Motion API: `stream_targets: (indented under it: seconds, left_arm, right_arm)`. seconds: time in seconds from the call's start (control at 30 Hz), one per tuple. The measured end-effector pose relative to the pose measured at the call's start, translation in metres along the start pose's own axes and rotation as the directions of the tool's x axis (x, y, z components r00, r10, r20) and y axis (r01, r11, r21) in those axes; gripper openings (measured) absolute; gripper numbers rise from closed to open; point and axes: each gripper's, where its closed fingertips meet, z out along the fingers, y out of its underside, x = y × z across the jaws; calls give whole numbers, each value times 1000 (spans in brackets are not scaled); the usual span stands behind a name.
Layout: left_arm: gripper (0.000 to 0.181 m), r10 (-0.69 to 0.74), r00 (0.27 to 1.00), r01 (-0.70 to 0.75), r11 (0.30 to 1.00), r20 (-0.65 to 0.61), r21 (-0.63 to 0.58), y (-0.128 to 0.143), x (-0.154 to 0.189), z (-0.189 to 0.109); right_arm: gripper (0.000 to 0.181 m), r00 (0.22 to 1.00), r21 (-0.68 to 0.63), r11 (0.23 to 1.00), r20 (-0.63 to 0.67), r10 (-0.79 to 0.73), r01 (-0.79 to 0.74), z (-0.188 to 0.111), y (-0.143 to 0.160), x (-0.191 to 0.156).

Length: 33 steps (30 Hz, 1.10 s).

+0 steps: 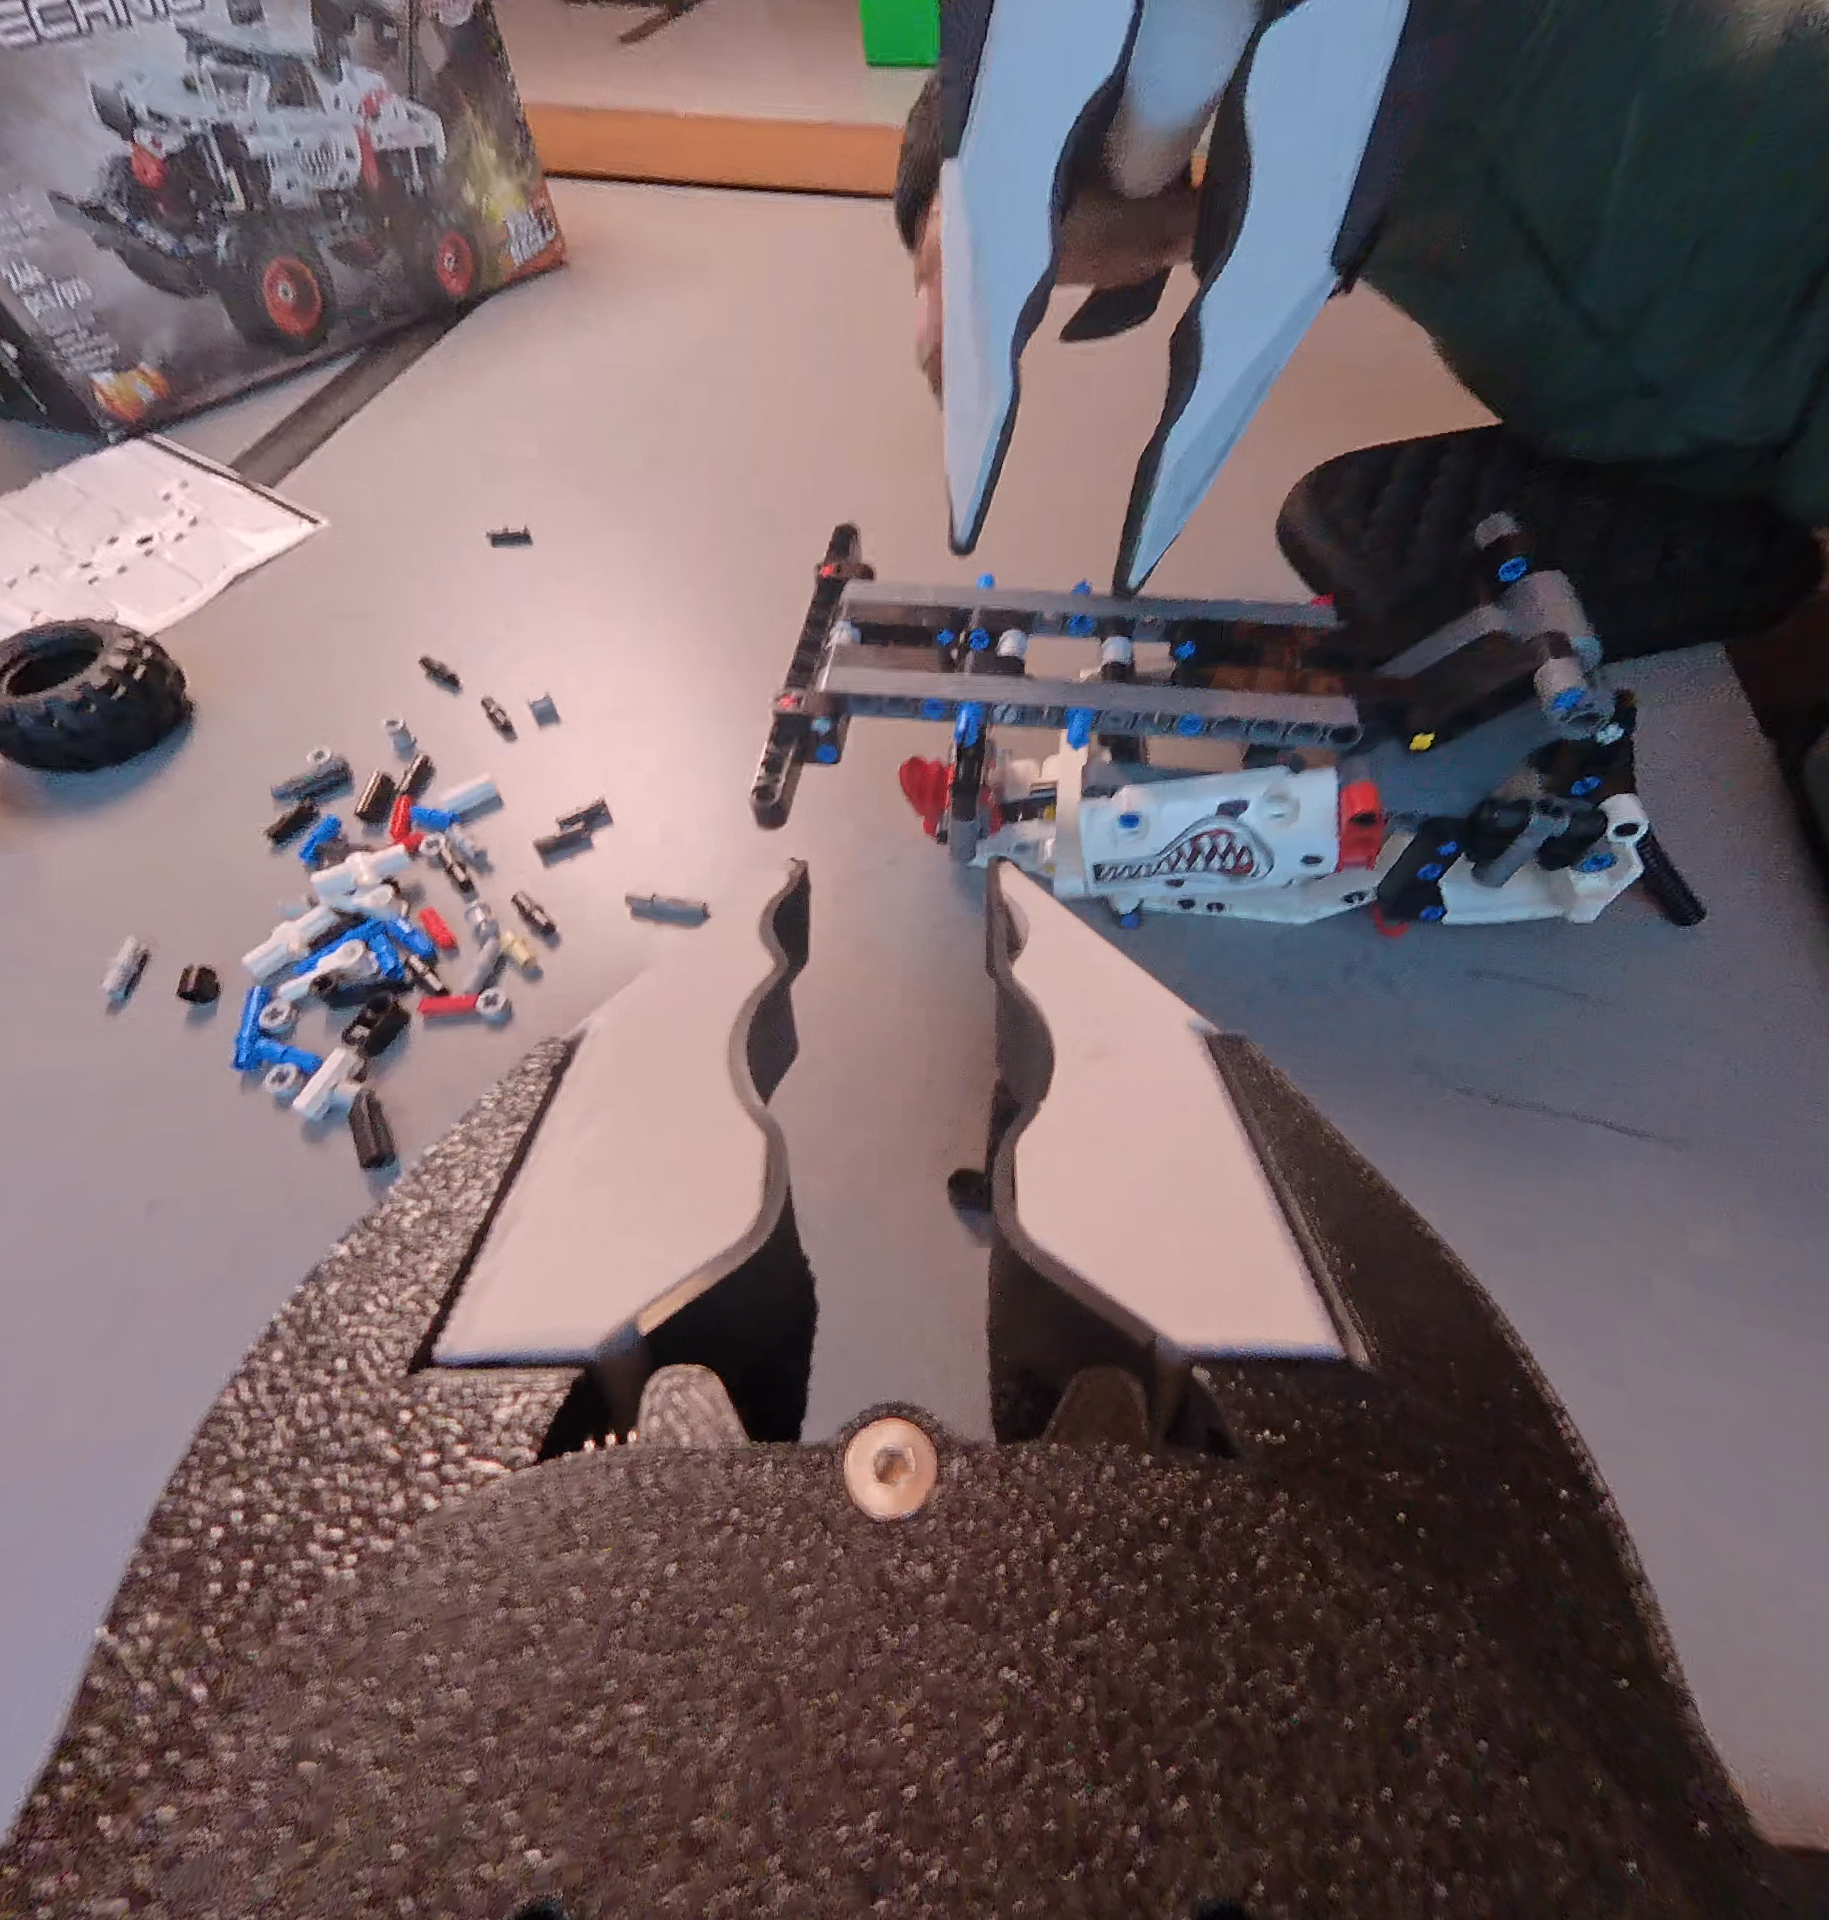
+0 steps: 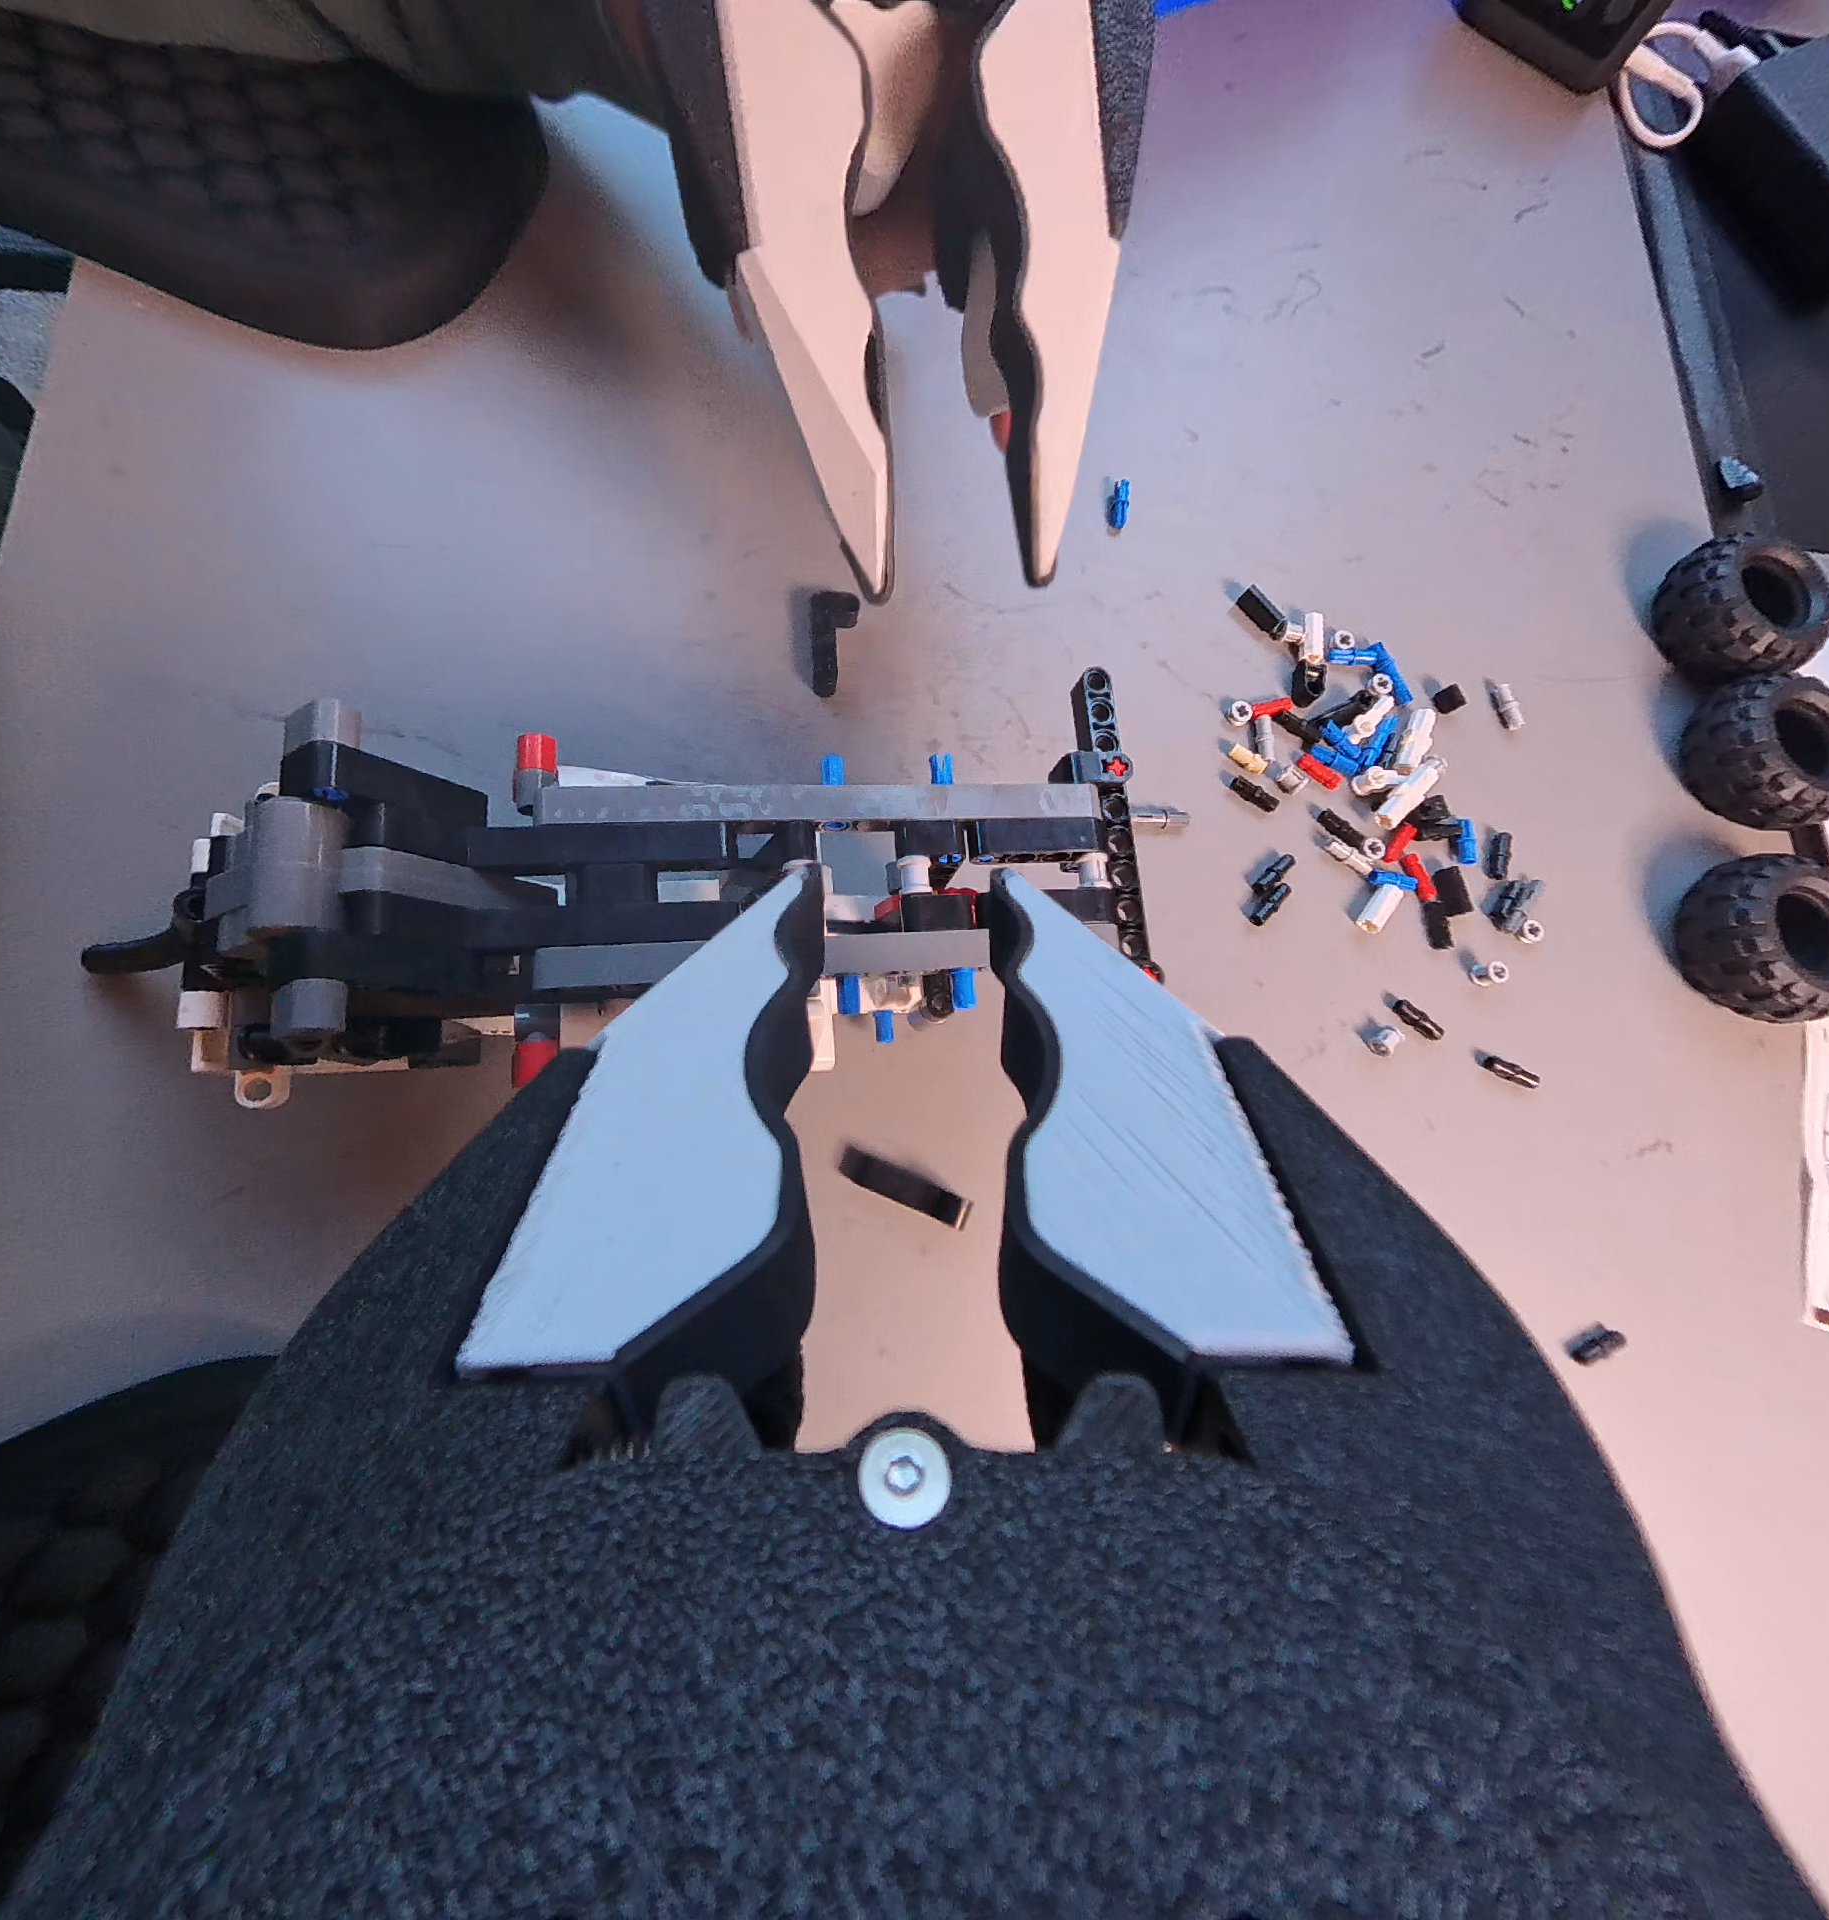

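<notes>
Right wrist view: right gripper (image 2: 905, 883) spread over near grey beam of toy-brick chassis (image 2: 681, 894) lying sideways, nothing clamped; left gripper (image 1: 899, 883) likewise agape, just short of it; light, rigid, pin-joined, likely fragile—best pinched across long beams.

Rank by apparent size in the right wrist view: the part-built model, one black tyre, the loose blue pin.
1. part-built model, largest.
2. black tyre; the three tyres look alike.
3. loose blue pin, smallest, though it lies farther from the camera.
</notes>
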Motion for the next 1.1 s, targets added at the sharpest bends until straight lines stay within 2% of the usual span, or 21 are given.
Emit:
stream_targets:
  seconds: [0.17, 0.33, 0.5, 0.73, 0.8, 0.97, 1.1]
  left_arm:
    - [22, 78, 997, -78, 997, 22, -18, -11, 14, 24]
    - [17, 108, 994, -107, 993, 22, -46, -10, 15, 39]
    - [4, 117, 993, -116, 992, 20, -45, -11, 14, 40]
    - [7, 124, 992, -123, 991, 12, -49, -11, 17, 40]
    - [8, 122, 992, -122, 992, 11, -44, -11, 17, 40]
    - [9, 126, 992, -124, 991, 23, -55, -10, 16, 42]
    - [4, 123, 992, -121, 990, 32, -68, -11, 15, 42]
  right_arm:
    - [33, 1000, 10, 1000, 3, -7, 7, 9, 1, -2]
    - [31, 999, 22, 1000, 31, 17, -18, 12, 0, -5]
    - [32, 998, 26, 999, 55, 34, -36, 12, 0, -6]
    - [39, 998, -21, 999, 43, -41, 42, 12, 0, -14]
    - [41, 997, -65, 995, -8, -80, 80, 12, 1, -12]
    - [35, 980, -149, 975, -89, -178, 163, 15, -1, -10]
    - [26, 985, -170, 975, -77, -157, 142, 16, 0, -16]
